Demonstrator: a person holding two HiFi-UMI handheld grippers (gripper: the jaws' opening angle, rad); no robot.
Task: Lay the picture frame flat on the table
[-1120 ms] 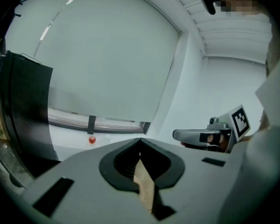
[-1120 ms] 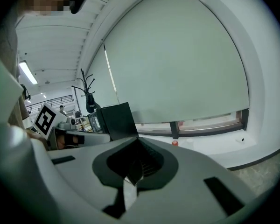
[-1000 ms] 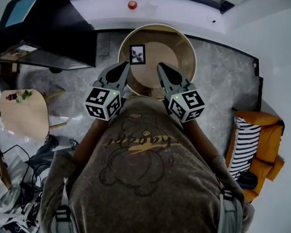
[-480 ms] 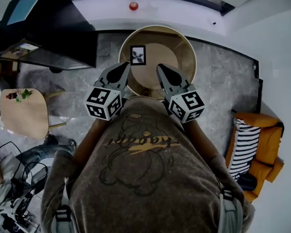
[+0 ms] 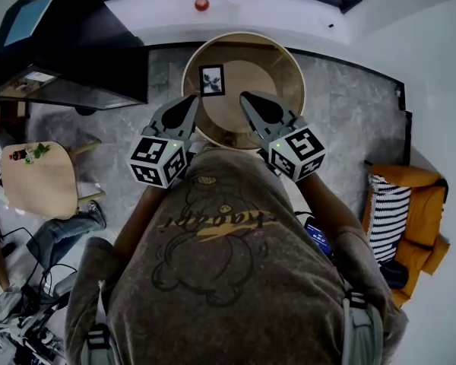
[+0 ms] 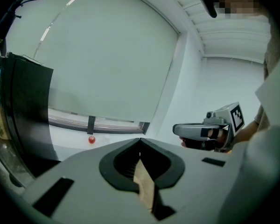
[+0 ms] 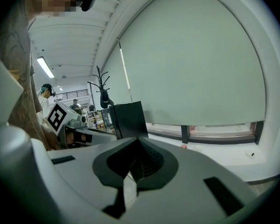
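Observation:
A small black picture frame (image 5: 212,80) with a dark plant print sits on the far left part of the round wooden table (image 5: 277,82). Whether it stands or leans I cannot tell. My left gripper (image 5: 191,102) hovers over the table's near left edge, just below the frame, jaws shut and empty. My right gripper (image 5: 247,99) hangs beside it over the near middle of the table, also shut and empty. In the left gripper view the shut left gripper (image 6: 140,142) points above the table, with the right gripper (image 6: 203,130) off to its side. The right gripper view shows its own shut tips (image 7: 138,142).
A black cabinet (image 5: 68,44) stands at the left, and a small wooden side table (image 5: 38,177) sits below it. An orange sofa with a striped cushion (image 5: 399,219) is at the right. A red ball (image 5: 202,4) lies by the far wall. A person's leg (image 5: 61,230) and cables are at lower left.
The right gripper has rolled a little, and its marker cube now sits slightly further right. The left gripper kept still. The person at the lower left moved.

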